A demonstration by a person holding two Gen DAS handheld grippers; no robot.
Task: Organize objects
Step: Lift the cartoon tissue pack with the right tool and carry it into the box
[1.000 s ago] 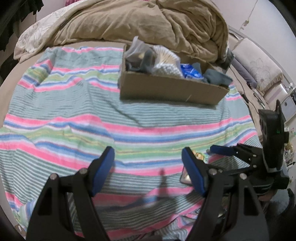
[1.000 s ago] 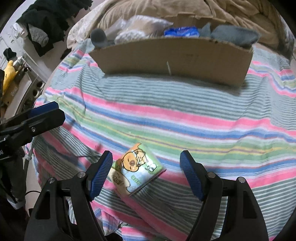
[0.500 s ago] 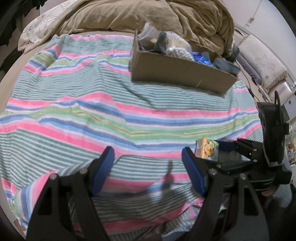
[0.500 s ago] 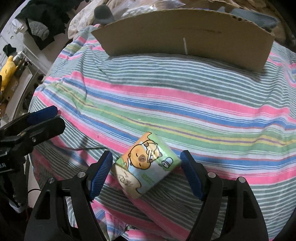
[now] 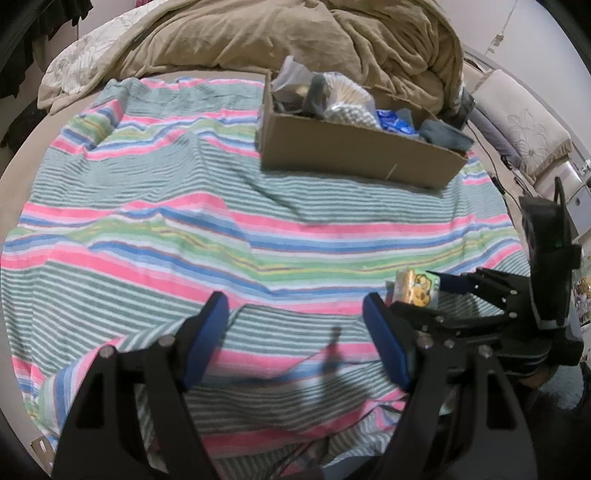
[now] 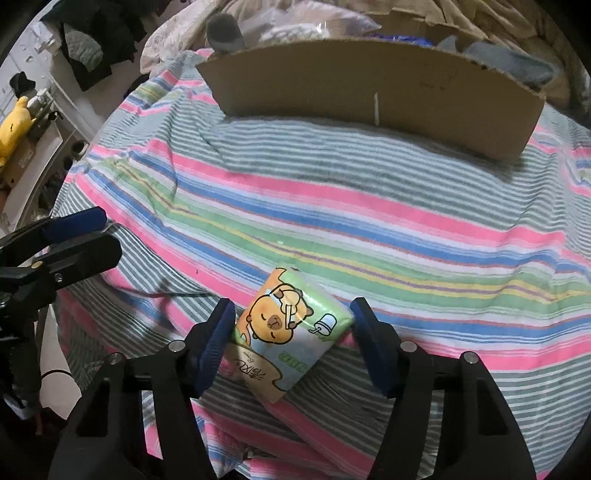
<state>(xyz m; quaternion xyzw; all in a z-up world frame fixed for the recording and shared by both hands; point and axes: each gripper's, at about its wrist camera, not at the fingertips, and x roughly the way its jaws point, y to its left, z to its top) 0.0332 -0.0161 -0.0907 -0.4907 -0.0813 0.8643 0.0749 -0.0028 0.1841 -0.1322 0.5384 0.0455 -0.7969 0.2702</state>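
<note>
**Right claw clamps the tissue pack; left claw hangs spread over the blanket**

Nearest the right wrist camera, the right gripper (image 6: pixel 293 332) has its two blue-padded fingers (image 6: pixel 218 341) pressed against both sides of a small soft plastic-wrapped tissue pack with an orange cartoon bear on green and blue (image 6: pixel 291 334), gripping it. The pack sits tilted, just above or on the striped pink, blue, green and grey blanket (image 6: pixel 332 206); which one I cannot tell.

From the left wrist camera, the left gripper (image 5: pixel 295 336) hangs spread wide with nothing between its pads, over the same blanket (image 5: pixel 147 229). To its right, the right gripper (image 5: pixel 424 295) shows side-on with the tissue pack (image 5: pixel 415 290) between its tips.

Further back stands a long, low brown cardboard box (image 5: pixel 354 151), stuffed with bagged items, a blue packet and grey cloth. Behind it lies a rumpled tan duvet (image 5: pixel 295 33)
</note>
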